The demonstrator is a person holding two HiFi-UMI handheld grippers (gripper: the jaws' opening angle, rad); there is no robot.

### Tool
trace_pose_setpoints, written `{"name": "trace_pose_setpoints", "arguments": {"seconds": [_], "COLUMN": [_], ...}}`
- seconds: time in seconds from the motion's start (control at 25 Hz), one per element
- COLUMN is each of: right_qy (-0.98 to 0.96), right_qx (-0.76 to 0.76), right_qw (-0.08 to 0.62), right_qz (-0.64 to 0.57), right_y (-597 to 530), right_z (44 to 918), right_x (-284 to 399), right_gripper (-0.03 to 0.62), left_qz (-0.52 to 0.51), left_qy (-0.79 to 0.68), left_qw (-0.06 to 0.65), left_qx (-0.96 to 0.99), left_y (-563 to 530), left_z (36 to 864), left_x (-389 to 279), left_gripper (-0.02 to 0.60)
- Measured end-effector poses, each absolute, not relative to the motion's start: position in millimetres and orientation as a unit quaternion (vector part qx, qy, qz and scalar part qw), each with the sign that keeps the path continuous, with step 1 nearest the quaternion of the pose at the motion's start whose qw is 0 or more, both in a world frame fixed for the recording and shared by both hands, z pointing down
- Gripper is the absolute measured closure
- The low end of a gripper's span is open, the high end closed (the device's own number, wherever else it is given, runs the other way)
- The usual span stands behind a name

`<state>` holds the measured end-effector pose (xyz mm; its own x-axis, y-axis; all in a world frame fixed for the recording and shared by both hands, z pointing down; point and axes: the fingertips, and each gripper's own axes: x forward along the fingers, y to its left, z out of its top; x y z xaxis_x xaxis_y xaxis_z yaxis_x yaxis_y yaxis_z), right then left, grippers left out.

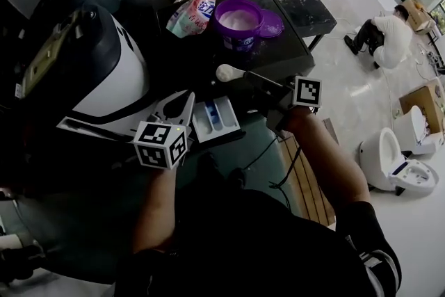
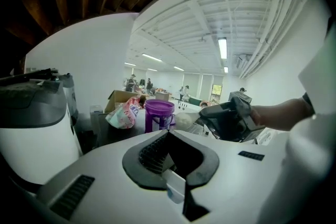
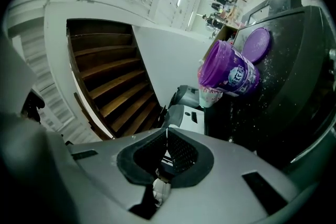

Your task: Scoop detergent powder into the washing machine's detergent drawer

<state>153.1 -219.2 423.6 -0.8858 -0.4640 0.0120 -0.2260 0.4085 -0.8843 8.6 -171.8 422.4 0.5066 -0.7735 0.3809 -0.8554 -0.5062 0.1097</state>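
Scoop (image 1: 229, 73) apparently between tub (image 1: 240, 23) and drawer (image 1: 214, 119)

Head view: high, facing steeply down; open purple plastic detergent tub (image 1: 240, 21) at far centre. Left gripper view: low, level, facing that tub (image 2: 159, 114) from a distance. Right gripper view: rolled sideways, nearer the tub (image 3: 228, 73). All three share it.

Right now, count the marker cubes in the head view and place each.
2. One cube rides the left tool, which grips the drawer; the other rides the right tool, which holds the scoop. None seems hidden.
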Motion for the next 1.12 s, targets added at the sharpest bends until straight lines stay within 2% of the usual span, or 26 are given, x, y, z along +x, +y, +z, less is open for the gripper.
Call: {"name": "trace_pose_setpoints", "arguments": {"seconds": [0.24,0.64,1.12], "right_qy": [0.820,0.814,0.813], "right_qx": [-0.183,-0.178,-0.201], "right_qw": [0.140,0.122,0.127], "right_qz": [-0.525,-0.539,-0.531], "right_y": [-200.6,-171.5,-151.7], "right_z": [426.8,443.6,457.9], "right_x": [132.3,70.7,67.6], "right_gripper": [0.574,0.576,0.574], "left_qz": [0.142,0.129,0.129], "left_qy": [-0.489,-0.491,-0.476], "left_qw": [0.145,0.145,0.164], "left_qx": [0.848,0.849,0.854], "left_y": [-160.6,-153.8,-136.1], "left_z": [419.1,421.8,444.6], "left_x": [-10.6,-65.4,-84.6], "left_gripper": [0.574,0.574,0.574]}}
